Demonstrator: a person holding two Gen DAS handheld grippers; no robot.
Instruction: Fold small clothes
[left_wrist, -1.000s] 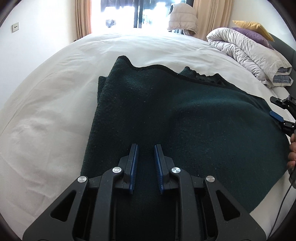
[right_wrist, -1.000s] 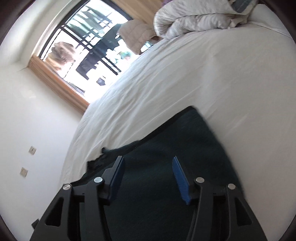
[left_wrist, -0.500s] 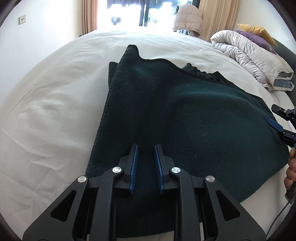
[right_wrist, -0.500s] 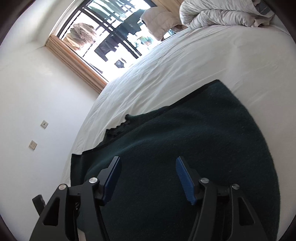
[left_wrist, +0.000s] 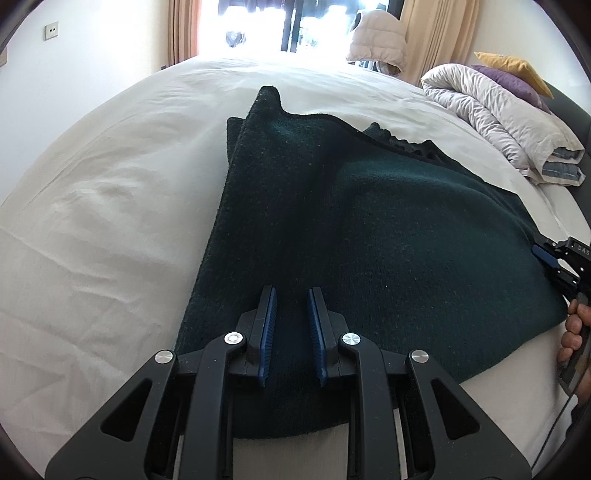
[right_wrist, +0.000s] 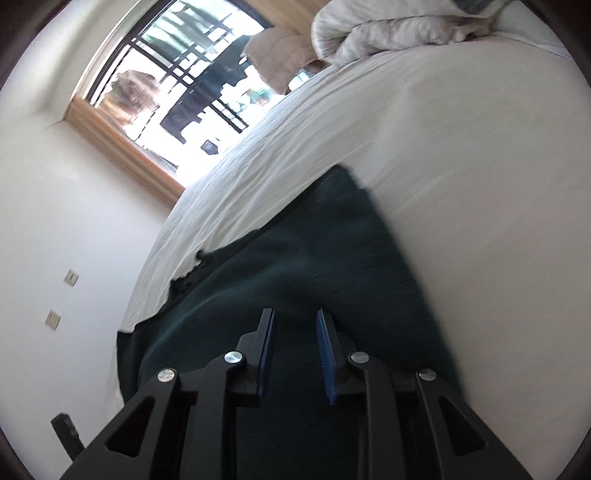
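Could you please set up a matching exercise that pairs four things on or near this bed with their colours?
Things:
1. garment
2. bed sheet
3. pillow at the very top of the headboard pile
4. pads on the left gripper

Colours:
A. blue
B. white
C. dark green
D. mustard yellow

Pairs: 1-C, 2-B, 3-D, 4-A

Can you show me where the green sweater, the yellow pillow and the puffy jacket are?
green sweater (left_wrist: 388, 229), left wrist view, middle of knit.
yellow pillow (left_wrist: 513, 64), left wrist view, top face.
puffy jacket (left_wrist: 373, 37), left wrist view, back.
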